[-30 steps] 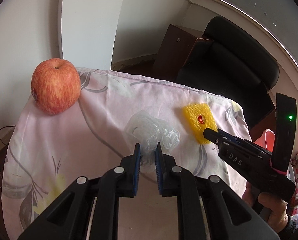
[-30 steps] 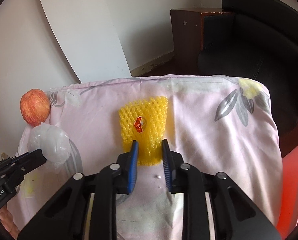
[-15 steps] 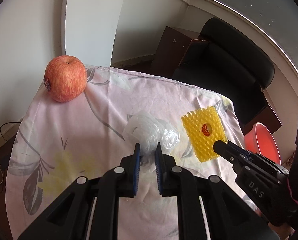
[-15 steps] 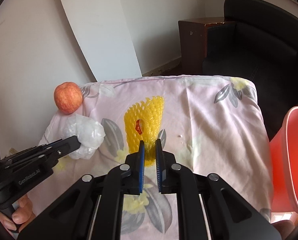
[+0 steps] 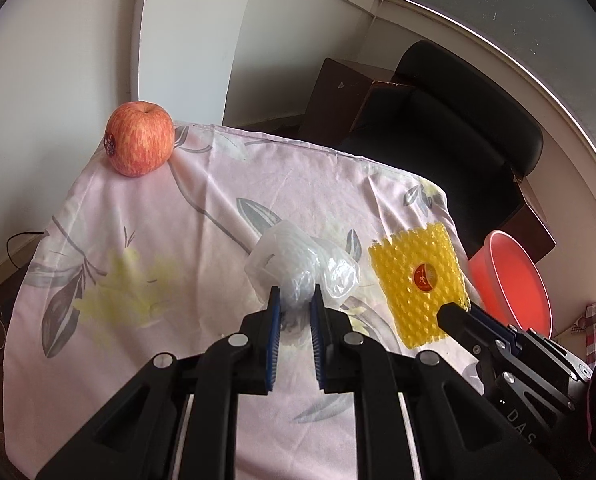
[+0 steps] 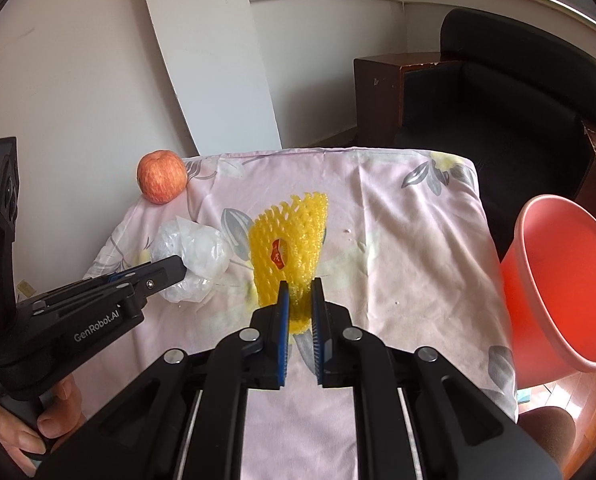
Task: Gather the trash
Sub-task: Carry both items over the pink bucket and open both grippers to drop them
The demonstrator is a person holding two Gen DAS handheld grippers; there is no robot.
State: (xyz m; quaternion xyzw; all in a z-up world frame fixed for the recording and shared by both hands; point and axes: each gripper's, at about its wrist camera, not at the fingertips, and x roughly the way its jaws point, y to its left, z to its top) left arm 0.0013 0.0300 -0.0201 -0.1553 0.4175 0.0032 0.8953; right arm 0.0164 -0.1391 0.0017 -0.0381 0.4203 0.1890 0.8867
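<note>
My left gripper (image 5: 294, 296) is shut on a crumpled clear plastic bag (image 5: 298, 264), which hangs just above the pink flowered cloth (image 5: 178, 240). My right gripper (image 6: 300, 288) is shut on the lower edge of a yellow foam fruit net (image 6: 290, 240) with a red sticker, and the net stands up off the cloth. In the right wrist view the left gripper (image 6: 176, 268) and the plastic bag (image 6: 198, 256) sit left of the net. In the left wrist view the right gripper (image 5: 448, 314) pinches the foam net (image 5: 418, 280) at the right.
A red apple (image 5: 140, 144) rests on the far left corner of the table. A red plastic bin (image 6: 562, 280) stands on the floor beside the table's right edge. Behind the table are a black chair (image 6: 518, 120) and a dark wooden cabinet (image 6: 378, 92). A hand (image 6: 54, 420) holds the left gripper's handle.
The right jaws closed on the foam net. Both grippers pulled back and up from the table, lifting the net and the bag, and the red bin came into view.
</note>
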